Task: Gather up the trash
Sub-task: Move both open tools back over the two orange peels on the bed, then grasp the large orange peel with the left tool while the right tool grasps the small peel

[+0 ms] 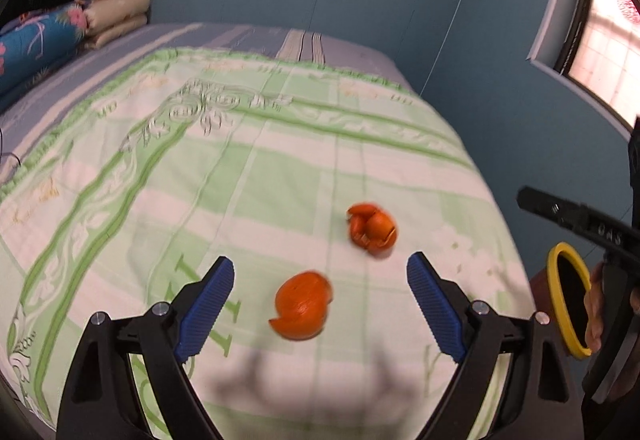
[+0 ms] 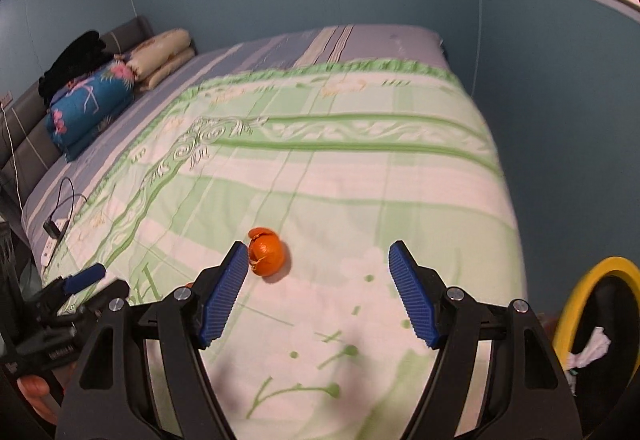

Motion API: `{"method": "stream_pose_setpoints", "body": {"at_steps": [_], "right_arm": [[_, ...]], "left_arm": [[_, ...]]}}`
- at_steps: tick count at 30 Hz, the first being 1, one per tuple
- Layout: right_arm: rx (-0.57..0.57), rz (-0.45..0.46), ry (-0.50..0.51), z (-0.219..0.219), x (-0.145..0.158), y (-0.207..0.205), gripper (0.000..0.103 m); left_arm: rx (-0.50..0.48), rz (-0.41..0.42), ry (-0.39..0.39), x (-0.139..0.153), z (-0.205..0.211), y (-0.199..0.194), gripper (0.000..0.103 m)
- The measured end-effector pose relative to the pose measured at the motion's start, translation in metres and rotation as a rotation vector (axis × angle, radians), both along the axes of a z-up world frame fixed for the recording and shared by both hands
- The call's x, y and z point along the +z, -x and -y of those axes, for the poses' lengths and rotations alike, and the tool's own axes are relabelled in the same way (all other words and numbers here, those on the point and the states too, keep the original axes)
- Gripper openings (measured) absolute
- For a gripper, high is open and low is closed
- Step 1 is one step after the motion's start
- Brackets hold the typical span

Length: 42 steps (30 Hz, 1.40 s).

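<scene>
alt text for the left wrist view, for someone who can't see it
Two pieces of orange peel, a nearer one and a farther one, lie apart on a green and white bedspread, ahead of the open, empty left gripper. At the right edge a yellow-rimmed bin sits off the bed beside the other gripper. Folded bedding is stacked at the far left against a blue wall.

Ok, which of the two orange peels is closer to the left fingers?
The dome-shaped orange peel, lying between the left gripper's open fingers. The other orange peel, curled and split, lies farther out on the green bedspread.
</scene>
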State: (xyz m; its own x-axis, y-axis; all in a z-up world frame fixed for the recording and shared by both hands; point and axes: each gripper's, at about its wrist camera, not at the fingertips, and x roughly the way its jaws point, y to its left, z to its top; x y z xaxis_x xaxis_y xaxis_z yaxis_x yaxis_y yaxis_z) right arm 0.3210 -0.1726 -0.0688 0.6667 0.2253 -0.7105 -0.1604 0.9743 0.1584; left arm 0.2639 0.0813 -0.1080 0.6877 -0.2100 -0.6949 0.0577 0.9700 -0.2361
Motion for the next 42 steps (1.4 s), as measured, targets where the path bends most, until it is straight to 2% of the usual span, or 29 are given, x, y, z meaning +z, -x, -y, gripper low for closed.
{"method": "stream_pose_setpoints", "body": {"at_steps": [9,17,27,31,34,36,37,40,42], "right_arm": [[0.059,-0.113,-0.022,-0.041,-0.059,-0.055,0.069],[0.098,-0.175,-0.007,-0.064,-0.094,-0.083,0.069],[0.114,-0.209,0.011,-0.075,-0.114,-0.099,0.066],[0.122,-0.216,0.024,-0.079,-0.119,-0.101,0.063],[0.127,-0.231,0.033,-0.083,-0.125,-0.103,0.057],[0.139,-0.239,0.034,-0.085,-0.128,-0.104,0.046],[0.149,-0.242,0.032,-0.087,-0.128,-0.104,0.044],[0.163,-0.244,0.029,-0.092,-0.127,-0.105,0.033],[0.158,-0.249,0.026,-0.093,-0.126,-0.106,0.032]], "left_arm": [[-0.017,-0.109,-0.004,-0.054,-0.005,-0.024,0.085],[-0.018,-0.151,0.001,-0.077,-0.007,-0.037,0.085],[-0.017,-0.153,-0.015,-0.088,-0.003,-0.045,0.083],[-0.028,-0.149,-0.028,-0.091,0.002,-0.047,0.075],[-0.037,-0.149,-0.03,-0.092,0.005,-0.05,0.065],[-0.05,-0.151,-0.025,-0.093,0.007,-0.051,0.05],[-0.061,-0.151,-0.028,-0.093,0.009,-0.052,0.046],[-0.076,-0.142,-0.05,-0.094,0.016,-0.05,0.042],[-0.075,-0.138,-0.049,-0.094,0.016,-0.049,0.039]]}}
